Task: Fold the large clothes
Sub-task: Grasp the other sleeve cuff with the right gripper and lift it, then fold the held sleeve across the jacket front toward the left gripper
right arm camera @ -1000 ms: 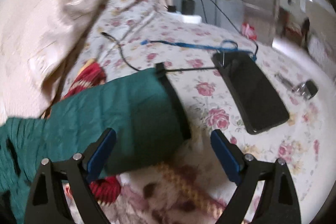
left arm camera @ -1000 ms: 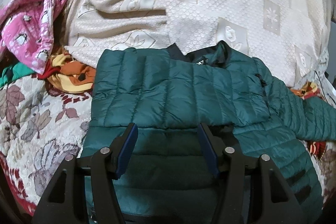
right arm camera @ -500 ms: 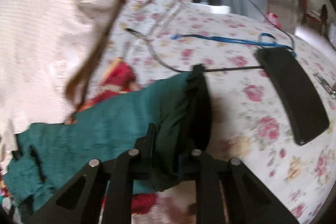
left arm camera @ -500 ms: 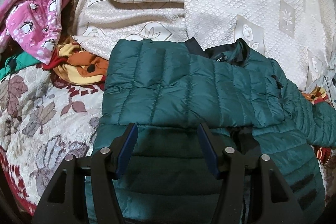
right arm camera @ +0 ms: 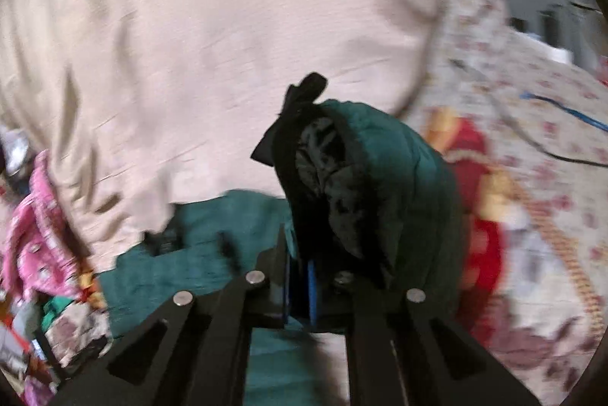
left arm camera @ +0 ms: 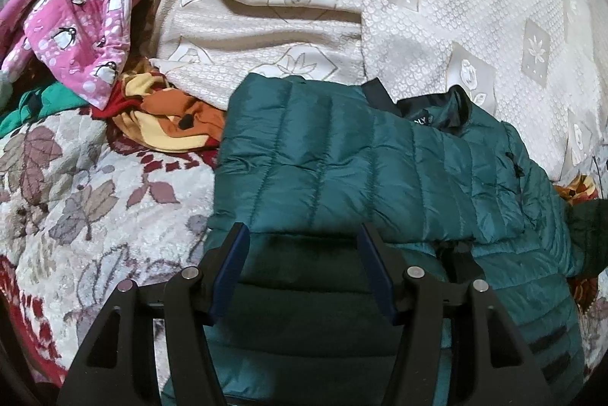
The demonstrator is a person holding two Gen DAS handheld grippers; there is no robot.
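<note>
Tongs in your right hand (right arm camera: 298, 276) are pinching the green puffer jacket's sleeve cuff (right arm camera: 342, 174); your left tongs (left arm camera: 302, 267) are hovering half-open above the jacket (left arm camera: 342, 155) on the bed (left arm camera: 76, 185).

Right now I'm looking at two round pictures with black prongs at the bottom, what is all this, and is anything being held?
The black prongs are hand-held grippers: a person carries one in each hand, and a wide-angle camera on each looks forward along its two fingers. One picture comes from the left gripper, whose jaws stand apart over a dark green puffer jacket spread on a bed. Around it lie a cream bedspread, pink penguin-print clothing and an orange and yellow cloth. The blurred picture comes from the right gripper, which has just closed on the jacket's sleeve cuff and holds it up off the bed.
</note>
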